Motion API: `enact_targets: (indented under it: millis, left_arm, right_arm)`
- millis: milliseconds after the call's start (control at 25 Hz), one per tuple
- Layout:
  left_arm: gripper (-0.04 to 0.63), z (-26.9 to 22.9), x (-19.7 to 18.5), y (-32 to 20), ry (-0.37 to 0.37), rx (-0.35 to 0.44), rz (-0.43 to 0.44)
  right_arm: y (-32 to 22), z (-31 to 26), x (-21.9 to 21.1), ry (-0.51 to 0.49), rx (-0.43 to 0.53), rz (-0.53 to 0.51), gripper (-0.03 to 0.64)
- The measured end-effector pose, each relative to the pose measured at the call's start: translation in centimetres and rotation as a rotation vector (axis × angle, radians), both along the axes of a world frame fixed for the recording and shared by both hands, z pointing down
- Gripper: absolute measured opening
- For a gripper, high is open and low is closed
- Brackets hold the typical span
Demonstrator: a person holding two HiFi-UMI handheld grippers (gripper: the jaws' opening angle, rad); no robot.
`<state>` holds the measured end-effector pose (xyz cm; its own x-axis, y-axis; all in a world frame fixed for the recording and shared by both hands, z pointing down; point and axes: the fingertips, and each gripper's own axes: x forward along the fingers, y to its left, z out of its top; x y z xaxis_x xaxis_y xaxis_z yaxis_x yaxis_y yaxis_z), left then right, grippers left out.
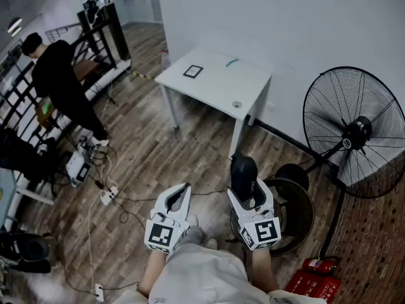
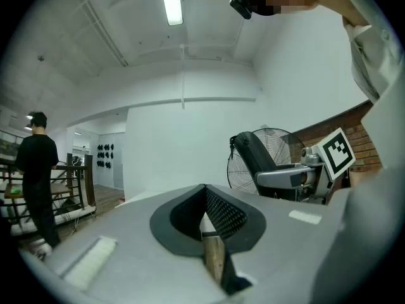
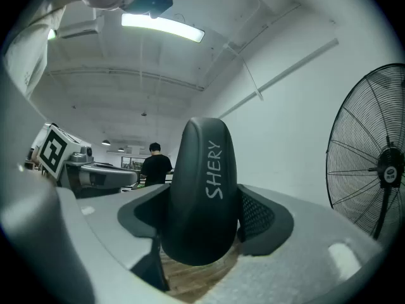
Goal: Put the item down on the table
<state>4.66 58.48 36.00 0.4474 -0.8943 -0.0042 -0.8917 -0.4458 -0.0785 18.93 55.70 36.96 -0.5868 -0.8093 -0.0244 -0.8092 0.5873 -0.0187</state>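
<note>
My right gripper (image 1: 249, 194) is shut on a black, rounded case (image 1: 243, 171) that stands upright between its jaws, held over the wooden floor. In the right gripper view the case (image 3: 204, 189) fills the gap between the pads and shows white lettering. My left gripper (image 1: 182, 190) hangs beside it at the left, jaws together and nothing in them; in its own view the tips (image 2: 204, 192) meet. The white table (image 1: 212, 87) stands well ahead by the wall, with a small black square frame (image 1: 193, 71) on it.
A large standing fan (image 1: 354, 132) is at the right, its round base (image 1: 297, 208) close under my right gripper. A red fire extinguisher (image 1: 319, 266) lies on the brick floor. Cables and power strips (image 1: 107, 195) trail at the left. A person in black (image 1: 60, 84) stands by railings.
</note>
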Motion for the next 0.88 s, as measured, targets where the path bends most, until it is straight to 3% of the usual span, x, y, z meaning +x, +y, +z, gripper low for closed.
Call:
enact_targets:
  millis: [280, 880]
  left_arm:
    - [0.018, 0.1, -1.4, -3.7, 0.006, -0.040, -0.027]
    - [0.018, 2.3, -8.1, -16.8, 0.028, -0.049, 0.057]
  right_arm:
    - [-3.5, 0.7, -1.6, -0.006, -0.026, -0.013, 0.325]
    - [-15.6, 2.1, -8.3, 0.072, -0.052, 0.055, 0.328]
